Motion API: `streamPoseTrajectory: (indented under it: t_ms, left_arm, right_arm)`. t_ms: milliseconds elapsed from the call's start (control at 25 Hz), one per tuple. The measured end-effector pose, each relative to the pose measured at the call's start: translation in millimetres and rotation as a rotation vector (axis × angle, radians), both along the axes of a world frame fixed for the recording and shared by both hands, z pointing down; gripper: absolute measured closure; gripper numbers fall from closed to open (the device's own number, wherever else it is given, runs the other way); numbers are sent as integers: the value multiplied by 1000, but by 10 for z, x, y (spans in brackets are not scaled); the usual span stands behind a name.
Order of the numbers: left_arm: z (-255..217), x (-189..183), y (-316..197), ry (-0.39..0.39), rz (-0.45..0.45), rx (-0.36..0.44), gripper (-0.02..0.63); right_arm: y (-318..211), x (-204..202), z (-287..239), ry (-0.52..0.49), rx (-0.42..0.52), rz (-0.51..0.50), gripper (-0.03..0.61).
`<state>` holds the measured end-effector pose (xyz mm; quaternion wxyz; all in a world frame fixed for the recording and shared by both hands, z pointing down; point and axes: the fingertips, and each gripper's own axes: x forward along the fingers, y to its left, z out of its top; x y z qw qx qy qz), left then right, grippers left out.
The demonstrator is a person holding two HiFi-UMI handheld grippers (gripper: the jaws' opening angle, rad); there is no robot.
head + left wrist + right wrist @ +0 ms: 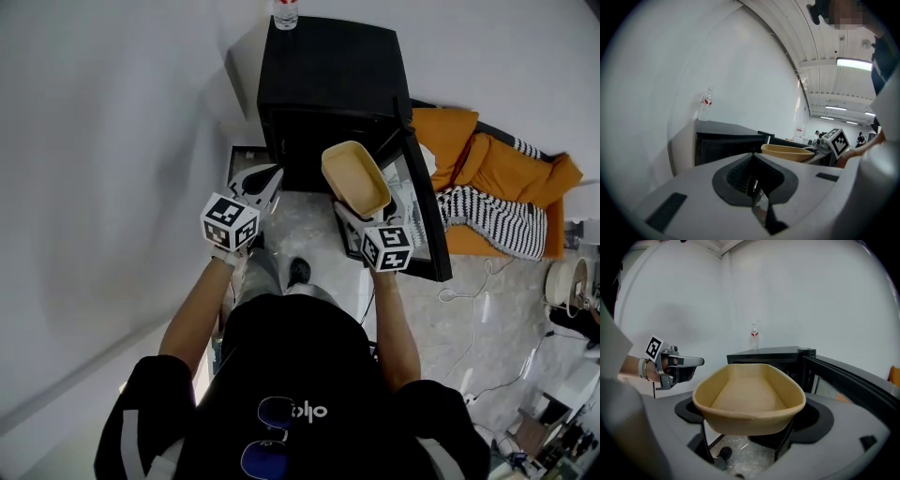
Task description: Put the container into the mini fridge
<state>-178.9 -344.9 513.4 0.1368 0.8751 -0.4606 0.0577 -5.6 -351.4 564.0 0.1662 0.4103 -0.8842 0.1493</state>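
Right tongs [745,441]: I have them clamped on the near end of the container [750,394], low on its walls. This leaves the far end free to lead into the fridge.
Container: it juts straight ahead of the right tongs, open side up, roughly level and empty. It is held in the air in front of the opening and is not yet inside.
Mini fridge [328,66]: it stands directly ahead of both tongs, with its dark opening facing me.
Door [422,206]: it is swung open to the right of the right tongs, close beside the container. That explains why I'm carrying the load a little left of it.
Left tongs [757,187]: the jaws are pressed together with nothing between them. They sit to the left of the right tongs, near the opening's left edge. I judge they are parked there to stay out of the path.
Bottle [285,13]: it stands on the fridge top, above and beyond both tongs, so it's not in the way.
Next move, as I judge it: push forward and slightly down into the opening while keeping the container level.
Risk: clipping the door edge or the frame with the container's wide rim.
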Motion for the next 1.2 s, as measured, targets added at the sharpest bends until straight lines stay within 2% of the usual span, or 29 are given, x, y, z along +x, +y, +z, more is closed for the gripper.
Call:
streamPoseTrajectory:
  t_ms: [480,720,920,1200]
  left_arm:
    - [79,141,-80,-12,31,-17,606]
    - [190,123,-185,-33,37,-26,606]
    - [346,61,-323,-32,26,-43,606]
    - [567,16,-536,-65,58,-61,606]
  right_arm:
    - [-139,74,174,23,2,26,37]
    - [-461,-3,473,39,-6,61,37]
    - [-773,-148,655,58,14,75,35]
    - [-1206,-380,871,51,49,115,36]
